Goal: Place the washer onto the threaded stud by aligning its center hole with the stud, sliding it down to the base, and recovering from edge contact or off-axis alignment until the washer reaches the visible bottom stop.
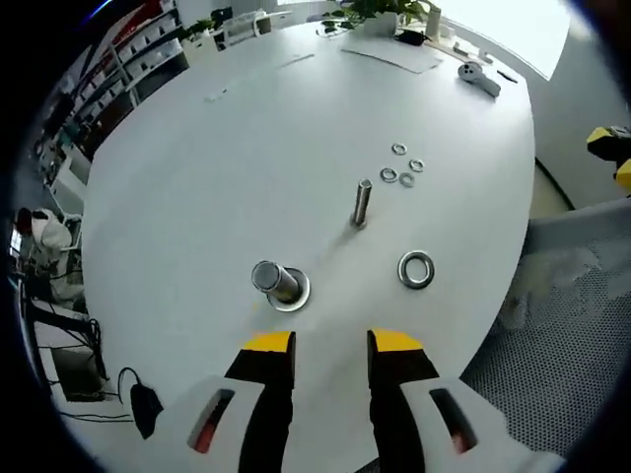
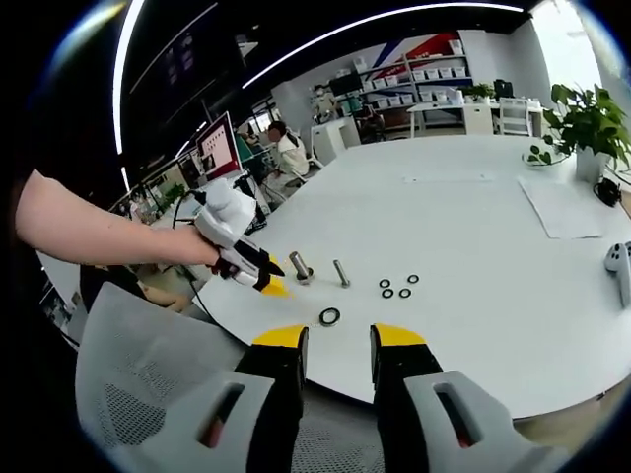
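A threaded stud [image 1: 278, 282] stands on a wide round base on the white table [image 1: 197, 177], just ahead of my left gripper [image 1: 331, 347], which is open with nothing between its jaws. A large steel washer [image 1: 415, 269] lies flat to the stud's right. A thinner bolt [image 1: 362, 202] stands upright further back. In the right gripper view, a hand holds the left gripper [image 2: 271, 277] close to the stud [image 2: 300, 266]; the bolt [image 2: 341, 273] and the large washer [image 2: 329, 316] lie near the table's edge. My right gripper [image 2: 338, 357] is open and held back off the table.
Several small washers [image 1: 402, 166] lie behind the bolt, also visible as small washers [image 2: 396, 288]. A mesh chair [image 2: 148, 365] stands by the table's edge. Papers [image 2: 567, 207], a plant [image 2: 587, 123] and a white device [image 1: 479, 77] sit at the far side. A person sits at a desk [image 2: 289, 153].
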Tool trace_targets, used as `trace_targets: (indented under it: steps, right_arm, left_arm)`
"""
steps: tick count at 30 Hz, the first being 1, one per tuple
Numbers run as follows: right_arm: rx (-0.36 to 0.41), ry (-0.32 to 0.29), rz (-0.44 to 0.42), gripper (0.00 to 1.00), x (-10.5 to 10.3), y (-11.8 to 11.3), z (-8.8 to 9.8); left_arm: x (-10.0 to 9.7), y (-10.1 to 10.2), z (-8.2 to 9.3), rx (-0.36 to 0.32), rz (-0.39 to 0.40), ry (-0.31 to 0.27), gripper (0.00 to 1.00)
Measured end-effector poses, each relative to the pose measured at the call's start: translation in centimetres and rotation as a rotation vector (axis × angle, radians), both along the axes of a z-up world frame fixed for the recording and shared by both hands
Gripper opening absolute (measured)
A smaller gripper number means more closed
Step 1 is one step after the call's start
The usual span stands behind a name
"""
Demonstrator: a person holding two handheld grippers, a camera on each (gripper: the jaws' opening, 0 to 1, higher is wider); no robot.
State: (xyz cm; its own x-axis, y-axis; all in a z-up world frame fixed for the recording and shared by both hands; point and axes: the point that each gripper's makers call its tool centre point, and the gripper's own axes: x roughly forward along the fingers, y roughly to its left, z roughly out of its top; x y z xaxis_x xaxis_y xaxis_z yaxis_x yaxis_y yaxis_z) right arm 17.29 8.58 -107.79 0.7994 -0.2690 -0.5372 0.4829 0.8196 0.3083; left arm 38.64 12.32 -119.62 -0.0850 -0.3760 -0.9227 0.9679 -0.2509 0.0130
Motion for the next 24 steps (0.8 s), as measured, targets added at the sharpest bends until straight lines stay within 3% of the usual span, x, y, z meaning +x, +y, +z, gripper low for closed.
trace_targets:
  steps: [10,16,24]
  right_arm:
    - [0.002,0.011,0.019,0.28,0.0,0.3,-0.3]
    - [0.003,0.013,0.018,0.28,-0.1,0.3,-0.3]
    - [0.006,0.017,0.021,0.28,0.1,0.4,-0.3]
  left_arm:
    - [-2.9,1.0,0.2,-0.029,0.018,0.044,0.27]
    - [-3.0,0.3,-0.8,-0.035,0.011,0.057,0.27]
    - [-3.9,-0.4,-0.4,-0.051,0.004,0.078,0.27]
